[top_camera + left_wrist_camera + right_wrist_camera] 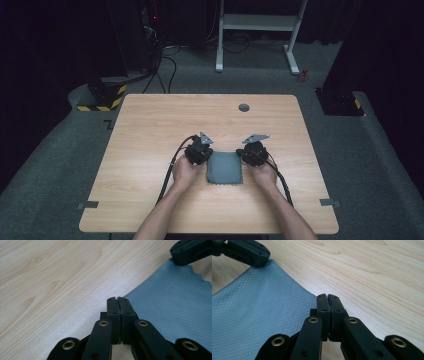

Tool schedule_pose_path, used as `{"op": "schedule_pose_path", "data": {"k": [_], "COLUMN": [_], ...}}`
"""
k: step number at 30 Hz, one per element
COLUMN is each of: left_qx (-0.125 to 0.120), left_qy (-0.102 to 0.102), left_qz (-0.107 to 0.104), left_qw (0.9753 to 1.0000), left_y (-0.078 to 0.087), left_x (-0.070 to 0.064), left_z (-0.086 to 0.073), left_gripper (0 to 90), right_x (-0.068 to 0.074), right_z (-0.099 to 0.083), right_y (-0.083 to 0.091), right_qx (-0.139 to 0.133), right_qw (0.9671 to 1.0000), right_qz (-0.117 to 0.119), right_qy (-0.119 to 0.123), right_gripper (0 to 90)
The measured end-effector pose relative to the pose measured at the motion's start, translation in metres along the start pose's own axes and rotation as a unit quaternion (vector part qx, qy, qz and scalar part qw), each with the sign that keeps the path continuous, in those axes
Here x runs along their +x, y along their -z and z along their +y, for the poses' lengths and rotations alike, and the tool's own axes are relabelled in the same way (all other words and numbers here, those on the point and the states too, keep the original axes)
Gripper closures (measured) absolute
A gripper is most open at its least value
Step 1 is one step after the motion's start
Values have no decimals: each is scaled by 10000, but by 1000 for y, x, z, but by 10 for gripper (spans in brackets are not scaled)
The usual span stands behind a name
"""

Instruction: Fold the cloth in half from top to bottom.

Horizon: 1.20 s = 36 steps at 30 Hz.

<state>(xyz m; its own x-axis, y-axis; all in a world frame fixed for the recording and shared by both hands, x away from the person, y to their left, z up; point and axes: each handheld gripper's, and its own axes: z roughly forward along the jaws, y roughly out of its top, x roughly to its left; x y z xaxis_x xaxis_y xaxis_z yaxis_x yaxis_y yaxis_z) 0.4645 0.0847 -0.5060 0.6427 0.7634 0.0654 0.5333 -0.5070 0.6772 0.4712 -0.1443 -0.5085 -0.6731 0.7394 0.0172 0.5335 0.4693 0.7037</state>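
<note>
Black claws (117, 300), brass-coloured rivets

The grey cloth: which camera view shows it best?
The high view: the whole grey cloth lies flat between both hand-held grippers. The left gripper view shows one corner and its zigzag edge; the right gripper view shows another corner and its weave.

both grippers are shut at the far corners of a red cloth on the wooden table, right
Not quite: the cloth is grey-blue, not red, as the high view shows. The rest holds: the left gripper and right gripper are shut at its far corners on the wooden table.
</note>
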Motion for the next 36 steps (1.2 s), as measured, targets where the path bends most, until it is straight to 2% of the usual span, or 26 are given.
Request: {"op": "schedule_pose_path", "data": {"k": [3, 4, 6, 8, 10, 11, 12, 14, 15, 16, 18, 20, 22, 25, 26, 28, 30, 31, 36], "left_qx": [27, 6, -101, -254, -157, -157, -105, -13, -13, -71, -62, -39, -63, -237, -301, -314, -319, -289, -118], "left_qy": [23, 68, 210, 216, 66, 66, -22, -103, -84, 23, 186, 221, 251, 355, 355, 264, 241, 220, 243], "left_qz": [33, 49, 15, 26, 33, 33, 51, 128, 143, 116, 111, 180, 181, -96, -214, -299, -321, -338, -289], "left_qw": [10000, 10000, 9997, 9994, 9998, 9998, 9999, 9999, 9999, 9999, 9997, 9996, 9995, 9990, 9987, 9987, 9987, 9988, 9992], "left_y": [-1, 1, 8, 15, 18, 18, 19, 19, 19, 21, 24, 28, 30, 41, 44, 48, 49, 49, 48], "left_x": [-1, -1, -2, -6, -11, -11, -16, -19, -18, -17, -14, -13, -14, -21, -25, -33, -36, -39, -38], "left_z": [-2, -3, -5, -9, -12, -12, -17, -23, -27, -30, -33, -36, -38, -43, -45, -49, -50, -53, -59], "left_gripper": [876, 847, 735, 640, 596, 575, 566, 555, 551, 546, 531, 523, 523, 514, 509, 502, 499, 499, 494], "right_x": [1, 1, 0, 0, 3, 3, 10, 15, 17, 19, 21, 23, 22, 23, 23, 27, 29, 35, 39], "right_z": [2, 1, -2, -5, -7, -7, -12, -15, -17, -19, -24, -28, -30, -31, -32, -34, -35, -38, -46], "right_y": [-6, -6, -5, 2, 8, 8, 14, 16, 17, 17, 16, 17, 18, 21, 22, 25, 27, 31, 34], "right_qx": [40, 53, 22, -89, -182, -182, -217, -224, -180, -146, -33, 14, -3, -5, -25, -82, -97, -122, -72], "right_qw": [10000, 9999, 9999, 9994, 9993, 9993, 9994, 9995, 9995, 9996, 9997, 9996, 9997, 9997, 9997, 9995, 9994, 9991, 9989], "right_qz": [-86, -78, -49, 60, 116, 116, 200, 226, 243, 242, 130, 60, 73, 74, 102, 172, 210, 267, 300], "right_qy": [-16, -47, -135, -320, -291, -291, -193, -49, -10, 39, 188, 281, 243, 214, 240, 232, 270, 309, 365], "right_gripper": [881, 870, 775, 759, 760, 760, 760, 759, 758, 754, 743, 738, 736, 723, 717, 705, 698, 685, 674]}}
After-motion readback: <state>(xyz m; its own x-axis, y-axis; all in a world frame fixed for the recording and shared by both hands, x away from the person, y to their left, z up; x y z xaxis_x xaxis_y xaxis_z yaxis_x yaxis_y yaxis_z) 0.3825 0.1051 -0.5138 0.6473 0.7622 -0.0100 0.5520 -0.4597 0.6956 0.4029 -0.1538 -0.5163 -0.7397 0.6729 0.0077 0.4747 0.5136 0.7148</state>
